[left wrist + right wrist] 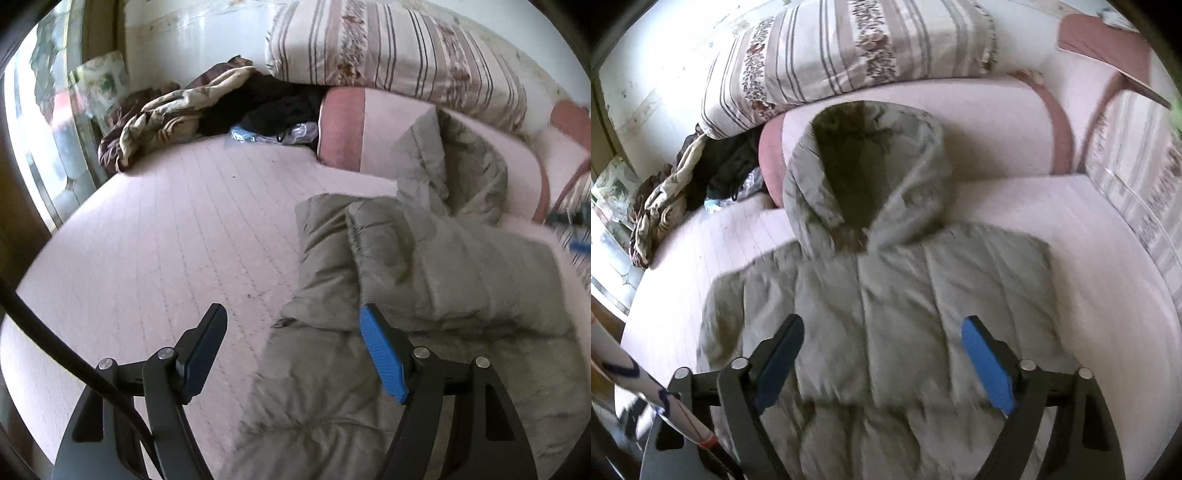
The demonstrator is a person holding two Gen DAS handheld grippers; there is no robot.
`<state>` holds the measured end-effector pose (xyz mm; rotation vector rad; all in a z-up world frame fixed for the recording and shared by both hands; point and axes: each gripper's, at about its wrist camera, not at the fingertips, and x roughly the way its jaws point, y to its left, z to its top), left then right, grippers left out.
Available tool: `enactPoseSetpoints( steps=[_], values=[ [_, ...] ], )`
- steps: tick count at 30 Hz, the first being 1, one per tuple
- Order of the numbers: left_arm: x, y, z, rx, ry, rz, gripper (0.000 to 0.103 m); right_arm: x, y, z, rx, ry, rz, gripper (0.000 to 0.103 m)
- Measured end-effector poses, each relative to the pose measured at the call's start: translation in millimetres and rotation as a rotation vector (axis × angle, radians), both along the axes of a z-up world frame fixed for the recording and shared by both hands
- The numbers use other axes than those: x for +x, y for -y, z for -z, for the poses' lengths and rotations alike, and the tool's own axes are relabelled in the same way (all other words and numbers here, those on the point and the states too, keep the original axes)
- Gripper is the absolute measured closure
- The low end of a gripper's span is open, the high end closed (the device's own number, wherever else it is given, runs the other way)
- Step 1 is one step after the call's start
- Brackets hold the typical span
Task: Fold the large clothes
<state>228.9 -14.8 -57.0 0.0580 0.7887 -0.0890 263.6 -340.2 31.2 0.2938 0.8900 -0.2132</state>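
Note:
A grey-green padded hooded jacket (886,302) lies flat on the pink bed (1052,229), its hood (864,173) pointing to the far pillows. Both sleeves lie folded in over the body; in the left wrist view the jacket (424,266) fills the right half, with a folded sleeve (325,251) on top. My left gripper (291,332) is open and empty, just above the jacket's left edge. My right gripper (882,339) is open and empty above the jacket's middle. A blurred bit of the right gripper (576,229) shows at the right edge of the left wrist view.
A striped duvet (849,51) and pink bolster pillows (997,125) lie at the head of the bed. A pile of beige and black clothes (207,103) sits at the far left corner by a window (40,122). Bare mattress (147,236) lies left of the jacket.

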Motion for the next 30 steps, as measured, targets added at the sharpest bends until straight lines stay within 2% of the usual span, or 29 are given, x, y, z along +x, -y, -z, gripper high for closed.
enactPoseSetpoints(
  steps=[4,6,8,14,23,28,29,30],
  values=[
    [7,-7,5,-0.001,-0.015,0.024,0.029,57,6,14,0.129,-0.005,-0.018,0.025],
    [13,-11,9,-0.036,-0.041,0.028,0.029,82,11,24,0.172,-0.015,0.001,0.03],
    [19,-15,13,-0.065,-0.072,0.034,0.029,107,17,32,0.201,-0.02,0.03,0.03],
    [35,-26,29,-0.131,-0.166,0.018,0.029,173,27,24,0.169,0.0,0.071,0.03],
    [50,-36,48,-0.154,-0.229,-0.016,0.029,273,33,-2,0.2,0.072,0.119,0.025],
    [54,-38,56,-0.174,-0.27,-0.017,0.029,308,31,6,0.192,0.055,0.144,0.024],
    [53,-38,56,-0.172,-0.268,-0.018,0.029,310,31,10,0.188,0.045,0.151,0.024],
    [53,-38,55,-0.169,-0.264,-0.017,0.029,311,31,15,0.187,0.031,0.151,0.038]
  ],
)
